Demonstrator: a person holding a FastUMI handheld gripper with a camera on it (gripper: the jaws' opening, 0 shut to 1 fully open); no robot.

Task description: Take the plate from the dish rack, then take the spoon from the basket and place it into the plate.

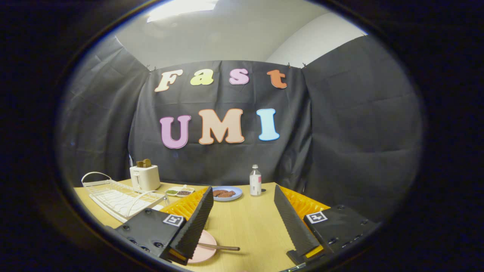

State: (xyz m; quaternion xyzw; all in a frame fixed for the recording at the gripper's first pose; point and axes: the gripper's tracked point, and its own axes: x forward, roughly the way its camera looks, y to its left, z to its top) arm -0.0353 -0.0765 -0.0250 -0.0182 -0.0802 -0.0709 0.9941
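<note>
A white wire rack (pixel 121 198) sits on the wooden table (pixel 245 223), off beyond the left finger, with no plate standing in it. Just behind the rack stands a white toaster (pixel 145 177) with browned slices poking from its slots. Beside the toaster lies a small divided tray (pixel 179 191) holding green and dark bits in separate compartments. Nearer the camera, a pink plate (pixel 206 245) lies flat on the table, partly hidden under the left finger; a spoon (pixel 219 247) rests with one end on the plate and its handle reaching out over the rim onto the table between the fingers. Whether the bowl of the spoon sits fully inside the plate cannot be told, since the finger covers it. The gripper (pixel 244 221) hangs above the table with its fingers spread wide apart and nothing between them but bare tabletop. Beyond the fingers, near the back wall, is a blue plate (pixel 227 193) carrying a few brown pieces of food. Just right of that stands a small clear bottle (pixel 255 180) with a pale cap and a label.
</note>
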